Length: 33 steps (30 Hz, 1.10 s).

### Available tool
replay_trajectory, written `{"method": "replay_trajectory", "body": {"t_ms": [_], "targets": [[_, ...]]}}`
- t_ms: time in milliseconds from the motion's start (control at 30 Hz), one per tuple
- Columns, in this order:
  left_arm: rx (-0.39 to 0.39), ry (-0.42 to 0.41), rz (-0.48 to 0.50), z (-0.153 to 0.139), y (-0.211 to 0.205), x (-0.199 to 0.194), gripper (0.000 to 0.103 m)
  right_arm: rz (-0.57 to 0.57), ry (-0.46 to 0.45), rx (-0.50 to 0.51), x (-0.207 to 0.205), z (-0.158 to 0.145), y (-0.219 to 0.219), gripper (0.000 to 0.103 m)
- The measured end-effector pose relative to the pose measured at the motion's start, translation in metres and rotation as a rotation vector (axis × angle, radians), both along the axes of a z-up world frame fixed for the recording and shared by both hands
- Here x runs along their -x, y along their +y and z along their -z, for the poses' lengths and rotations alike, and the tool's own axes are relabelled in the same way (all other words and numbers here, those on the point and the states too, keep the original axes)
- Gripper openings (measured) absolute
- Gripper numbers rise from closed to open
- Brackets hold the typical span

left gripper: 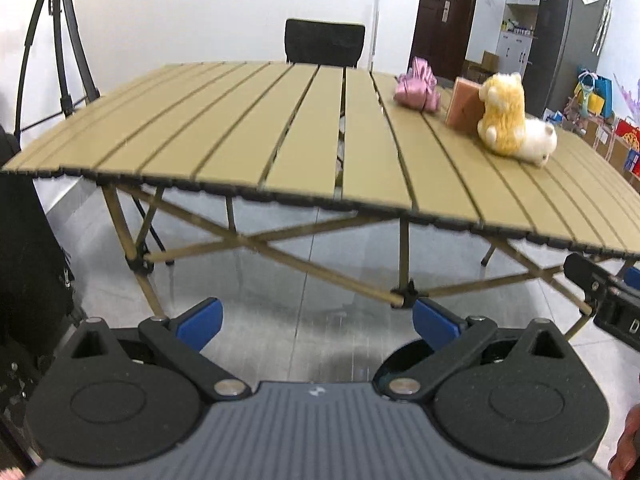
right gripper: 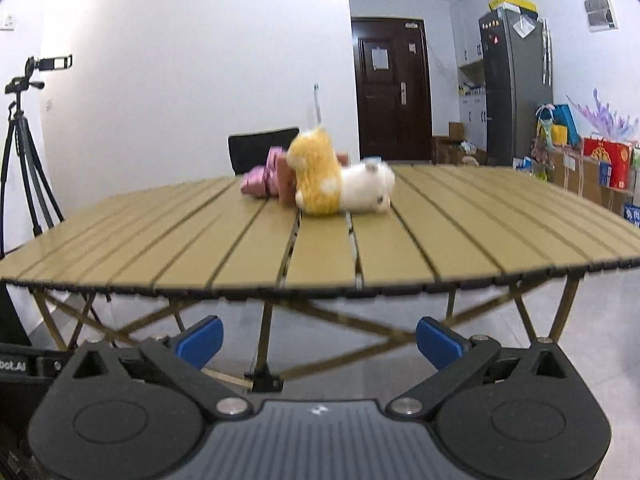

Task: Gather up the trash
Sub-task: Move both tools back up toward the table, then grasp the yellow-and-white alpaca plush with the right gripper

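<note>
On the tan slatted folding table [left gripper: 224, 136] [right gripper: 460, 224] lie a crumpled pink wrapper [left gripper: 416, 86] [right gripper: 262, 180], a pinkish-brown box [left gripper: 464, 106] [right gripper: 285, 184], and a yellow plush toy [left gripper: 502, 114] [right gripper: 316, 178] leaning on a white plush toy [left gripper: 538, 142] [right gripper: 366, 192]. My left gripper [left gripper: 318, 322] is open and empty, hanging in front of and below the table's near edge. My right gripper [right gripper: 320, 340] is open wide, empty, also short of the near edge. Part of the right gripper's black body [left gripper: 608, 300] shows at the right of the left wrist view.
A black chair [left gripper: 324, 42] [right gripper: 262, 152] stands behind the table. A tripod [left gripper: 60, 48] [right gripper: 24, 152] is at the left, a dark door [right gripper: 394, 96], a fridge [right gripper: 516, 80] and boxes and bags [right gripper: 600, 168] at the right. Crossed table legs [left gripper: 280, 248] run under the top.
</note>
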<state>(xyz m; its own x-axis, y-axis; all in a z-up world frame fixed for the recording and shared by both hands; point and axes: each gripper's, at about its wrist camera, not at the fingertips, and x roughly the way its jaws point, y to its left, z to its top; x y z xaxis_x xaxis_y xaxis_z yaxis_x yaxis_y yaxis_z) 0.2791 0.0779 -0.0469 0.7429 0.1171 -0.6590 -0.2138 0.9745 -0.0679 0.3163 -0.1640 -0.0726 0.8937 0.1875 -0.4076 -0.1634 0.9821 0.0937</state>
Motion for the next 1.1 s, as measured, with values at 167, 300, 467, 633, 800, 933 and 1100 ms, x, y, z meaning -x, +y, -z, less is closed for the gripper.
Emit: {"method": "replay_trajectory", "body": {"t_ms": [167,300,467,633,800,933,1100], "targets": [[-0.014,-0.037,0.006,-0.018,0.003,-0.015,0.103,0.0,-0.057,0.021,-0.027,-0.025,0.0,0.103],[-0.02,-0.055,0.005,-0.031,0.006,-0.031,0.103,0.007,-0.094,0.057,-0.049,-0.04,0.007,0.103],[-0.029,-0.082,0.003,-0.044,0.012,-0.055,0.103,-0.005,-0.132,0.083,-0.08,-0.055,0.016,0.103],[-0.021,-0.094,0.009,-0.053,0.018,-0.081,0.103,-0.008,-0.123,0.096,-0.117,-0.064,0.025,0.103],[-0.029,-0.108,0.015,-0.058,0.021,-0.105,0.103,-0.01,-0.092,0.133,-0.158,-0.065,0.037,0.103],[-0.034,-0.109,0.019,-0.057,0.023,-0.121,0.103,-0.008,-0.06,0.151,-0.19,-0.061,0.045,0.101],[-0.038,-0.104,0.027,-0.055,0.025,-0.135,0.103,-0.011,-0.025,0.229,-0.223,-0.054,0.059,0.098]]}}
